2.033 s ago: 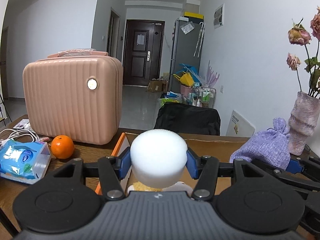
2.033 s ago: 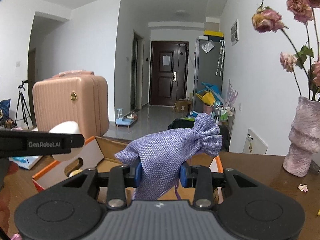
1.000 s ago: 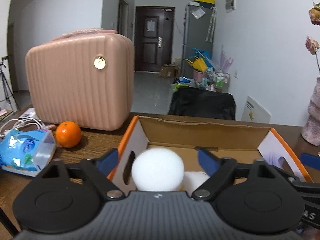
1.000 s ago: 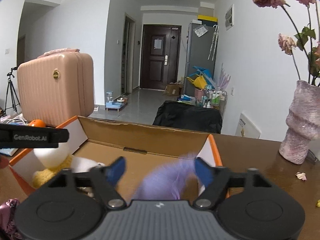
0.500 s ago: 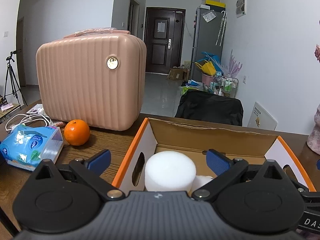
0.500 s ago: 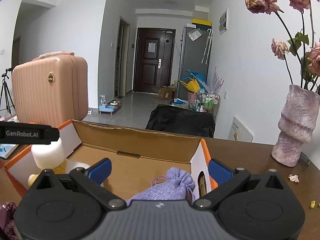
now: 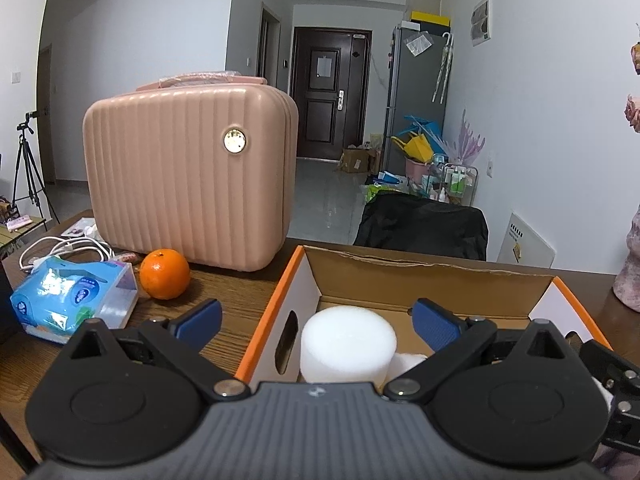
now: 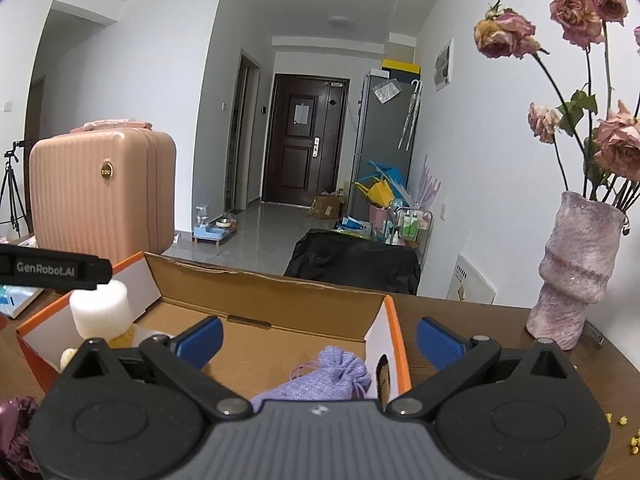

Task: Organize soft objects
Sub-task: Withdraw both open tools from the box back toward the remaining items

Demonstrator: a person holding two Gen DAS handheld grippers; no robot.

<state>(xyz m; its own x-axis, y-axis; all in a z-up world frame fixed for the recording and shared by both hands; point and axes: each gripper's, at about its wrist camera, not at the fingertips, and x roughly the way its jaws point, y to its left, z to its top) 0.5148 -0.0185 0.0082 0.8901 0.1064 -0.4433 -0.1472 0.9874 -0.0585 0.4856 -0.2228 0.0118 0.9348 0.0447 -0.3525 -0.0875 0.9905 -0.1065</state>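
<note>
Fingers on both grippers, left (image 7: 316,322) and right (image 8: 318,338), wide, just opened, holding nothing. Sponge (image 7: 348,344) sits in box (image 7: 420,270) left end, pouch (image 8: 320,376) at right end. I'd lift straight out, avoid snagging box walls.
</note>
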